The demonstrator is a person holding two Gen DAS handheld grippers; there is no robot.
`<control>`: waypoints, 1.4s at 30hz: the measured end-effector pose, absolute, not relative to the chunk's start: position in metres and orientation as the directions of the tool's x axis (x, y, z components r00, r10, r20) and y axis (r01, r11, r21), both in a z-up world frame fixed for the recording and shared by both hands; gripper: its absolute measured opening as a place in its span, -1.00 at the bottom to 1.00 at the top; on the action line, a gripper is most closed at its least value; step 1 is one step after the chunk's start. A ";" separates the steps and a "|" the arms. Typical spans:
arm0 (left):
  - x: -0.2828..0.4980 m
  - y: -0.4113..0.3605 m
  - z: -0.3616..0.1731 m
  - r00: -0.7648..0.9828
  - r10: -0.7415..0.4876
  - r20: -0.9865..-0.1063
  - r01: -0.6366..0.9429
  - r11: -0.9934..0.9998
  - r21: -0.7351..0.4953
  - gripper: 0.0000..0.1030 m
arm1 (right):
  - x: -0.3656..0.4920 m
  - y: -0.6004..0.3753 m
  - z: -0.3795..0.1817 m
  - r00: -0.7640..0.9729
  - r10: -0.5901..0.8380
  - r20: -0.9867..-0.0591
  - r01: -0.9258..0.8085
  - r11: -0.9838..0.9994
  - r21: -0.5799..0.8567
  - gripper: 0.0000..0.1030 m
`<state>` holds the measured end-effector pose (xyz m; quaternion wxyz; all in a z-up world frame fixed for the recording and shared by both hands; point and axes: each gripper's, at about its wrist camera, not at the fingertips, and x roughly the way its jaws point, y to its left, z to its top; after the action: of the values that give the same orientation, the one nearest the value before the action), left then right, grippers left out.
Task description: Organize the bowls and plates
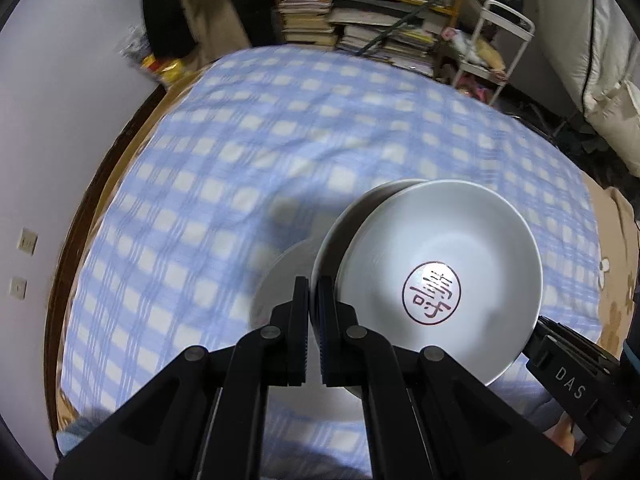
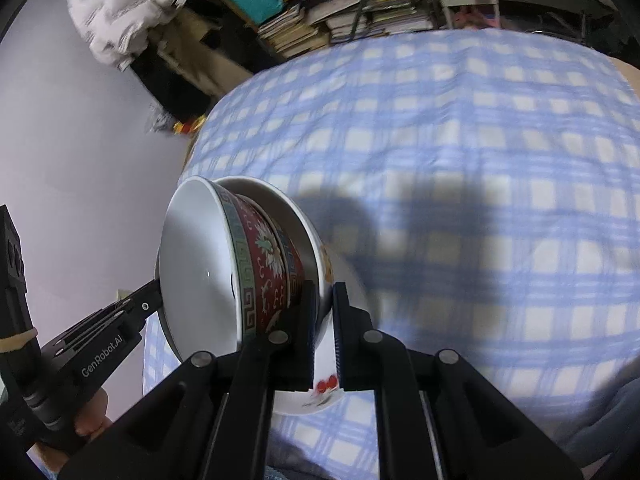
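A tilted stack of nested bowls hangs over the blue checked cloth (image 1: 240, 140), held from both sides. Its top bowl (image 1: 440, 280) is white inside with a red seal, and red patterned outside (image 2: 264, 276). My left gripper (image 1: 313, 288) is shut on the stack's rim at one side; the right wrist view shows it (image 2: 154, 296) at the rim's left edge. My right gripper (image 2: 323, 296) is shut on the rim of the outer white bowl (image 2: 324, 384), which has red fruit painted on it. Its tip (image 1: 540, 324) meets the rim at lower right. A pale round shape (image 1: 280, 280) lies blurred below the stack.
The checked cloth (image 2: 480, 160) covers a round table beside a pale wall (image 1: 60, 120). Behind the table stand piles of books (image 1: 312, 20), a white cart (image 1: 500, 40) and a white padded jacket (image 2: 120, 0). A hand (image 2: 92, 420) holds the left gripper's handle.
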<state>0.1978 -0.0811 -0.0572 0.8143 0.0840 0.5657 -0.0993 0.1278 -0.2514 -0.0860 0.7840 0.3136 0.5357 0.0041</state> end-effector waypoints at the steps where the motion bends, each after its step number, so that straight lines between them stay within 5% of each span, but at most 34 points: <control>1: 0.195 -0.073 -0.061 0.333 -0.060 -0.941 0.247 0.969 0.026 -0.96 | 0.128 -0.245 -0.088 0.418 0.346 -0.840 0.322 0.808 0.493 -0.77; 21: 0.181 -0.037 -0.107 0.300 -0.081 -0.950 0.245 0.969 -0.005 -0.93 | 0.136 -0.216 -0.124 0.338 0.342 -0.877 0.259 0.862 0.436 -0.78; 30: 0.170 -0.036 -0.078 0.477 0.028 -0.878 0.211 0.967 0.146 -0.82 | 0.126 -0.228 -0.077 0.478 0.298 -0.826 0.167 0.893 0.418 -0.74; 33: 0.164 -0.027 -0.060 0.519 0.015 -0.855 0.173 0.977 0.122 -0.78 | 0.116 -0.227 -0.054 0.524 0.243 -0.816 0.113 0.930 0.349 -0.56; 35: 0.156 -0.023 -0.043 0.568 0.018 -0.823 0.157 0.979 0.130 -0.74 | 0.109 -0.229 -0.041 0.568 0.228 -0.791 0.093 0.937 0.337 -0.18; 36: 0.151 -0.021 -0.035 0.598 0.023 -0.801 0.152 0.978 0.142 -0.72 | 0.102 -0.232 -0.033 0.597 0.216 -0.773 0.083 0.941 0.327 -0.14; 39: 0.130 -0.019 -0.011 0.682 0.037 -0.730 0.156 0.969 0.194 -0.50 | 0.086 -0.236 -0.014 0.648 0.187 -0.739 0.054 0.956 0.289 -0.06; 41: 0.119 -0.018 0.000 0.715 0.029 -0.699 0.167 0.963 0.210 0.02 | 0.077 -0.237 -0.005 0.676 0.167 -0.718 0.041 0.964 0.263 0.04; 42: 0.109 -0.016 0.009 0.746 0.025 -0.666 0.161 0.963 0.217 0.10 | 0.071 -0.238 0.000 0.694 0.154 -0.704 0.038 0.968 0.249 0.06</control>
<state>0.1091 -0.0159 0.0086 0.9250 0.1316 0.3545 -0.0369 0.0708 -0.2384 0.0002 0.9119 0.1230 0.3902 0.0315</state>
